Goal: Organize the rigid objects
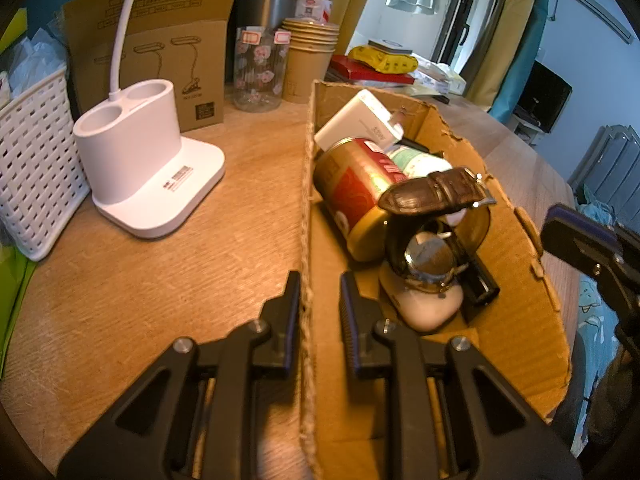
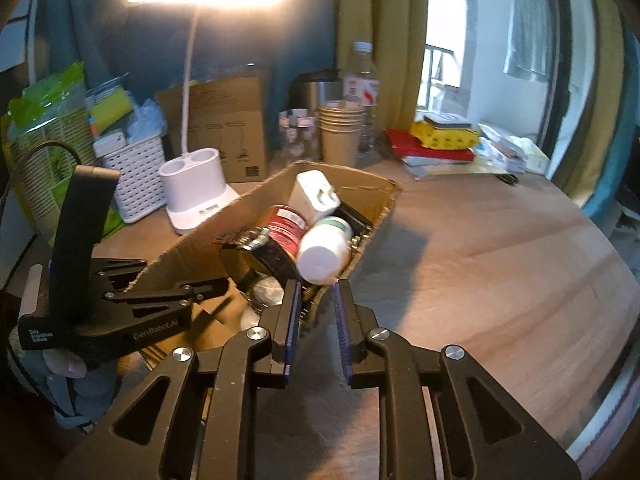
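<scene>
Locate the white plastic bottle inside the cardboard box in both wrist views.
Left wrist: the white plastic bottle lies mid-frame, mostly hidden behind the red and gold can and the brown leather watch strap.
Right wrist: the bottle lies centre, its base toward the camera, just above the fingers.
Shared landmark: the white lamp base.

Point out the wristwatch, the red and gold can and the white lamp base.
wristwatch [image 1: 430, 258], left wrist view, on its round dial.
red and gold can [image 1: 352, 184], left wrist view, on its side wall.
white lamp base [image 1: 160, 184], left wrist view, on the flat foot.
</scene>
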Demonstrator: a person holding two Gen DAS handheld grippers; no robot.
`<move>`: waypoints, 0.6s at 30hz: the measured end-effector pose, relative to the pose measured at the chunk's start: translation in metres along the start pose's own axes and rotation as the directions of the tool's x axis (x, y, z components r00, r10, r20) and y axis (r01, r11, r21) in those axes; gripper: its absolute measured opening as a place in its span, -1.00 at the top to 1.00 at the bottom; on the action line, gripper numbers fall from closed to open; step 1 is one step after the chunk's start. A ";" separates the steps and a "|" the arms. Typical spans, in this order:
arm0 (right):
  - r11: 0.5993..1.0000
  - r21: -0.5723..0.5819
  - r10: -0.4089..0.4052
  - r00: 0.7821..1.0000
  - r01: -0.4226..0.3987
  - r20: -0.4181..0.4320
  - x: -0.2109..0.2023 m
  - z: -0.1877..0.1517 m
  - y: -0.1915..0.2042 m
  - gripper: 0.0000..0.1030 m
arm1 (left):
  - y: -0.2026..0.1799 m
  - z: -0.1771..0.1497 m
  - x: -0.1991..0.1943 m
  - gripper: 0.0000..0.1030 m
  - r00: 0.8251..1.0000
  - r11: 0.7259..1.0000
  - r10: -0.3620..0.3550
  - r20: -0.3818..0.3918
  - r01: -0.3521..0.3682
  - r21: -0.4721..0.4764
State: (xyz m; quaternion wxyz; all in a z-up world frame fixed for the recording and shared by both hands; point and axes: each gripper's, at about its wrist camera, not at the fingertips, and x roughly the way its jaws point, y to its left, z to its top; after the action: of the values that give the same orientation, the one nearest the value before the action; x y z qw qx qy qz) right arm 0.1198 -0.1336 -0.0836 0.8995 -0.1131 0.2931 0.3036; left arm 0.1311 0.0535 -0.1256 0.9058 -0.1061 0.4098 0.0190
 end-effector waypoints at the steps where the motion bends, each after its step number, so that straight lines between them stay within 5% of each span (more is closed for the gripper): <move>1: 1.000 0.007 -0.012 1.000 0.012 0.001 -0.002 -0.001 -0.002 0.62 | 0.000 0.000 0.000 0.60 1.000 1.000 0.001 0.000 -0.001 0.001; 10: 0.988 0.113 -0.107 0.994 0.104 0.020 -0.030 -0.009 -0.020 0.49 | -0.005 -0.001 -0.010 0.59 0.999 1.000 0.013 0.037 -0.014 0.028; 16: 0.975 0.169 -0.155 0.987 0.146 0.040 -0.050 -0.011 -0.028 0.35 | -0.011 -0.003 -0.043 0.29 0.990 0.999 0.022 0.142 -0.028 0.037; 18: 0.970 0.181 -0.174 0.984 0.162 0.050 -0.058 -0.011 -0.029 0.35 | -0.013 -0.003 -0.059 0.00 0.984 0.999 0.002 0.179 -0.008 0.036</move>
State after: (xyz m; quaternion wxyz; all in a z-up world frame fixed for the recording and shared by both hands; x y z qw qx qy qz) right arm 0.0947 -0.1887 -0.0570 0.9375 -0.0474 0.2787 0.2027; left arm 0.0912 0.0429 -0.0808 0.9408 -0.0861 0.3271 0.0232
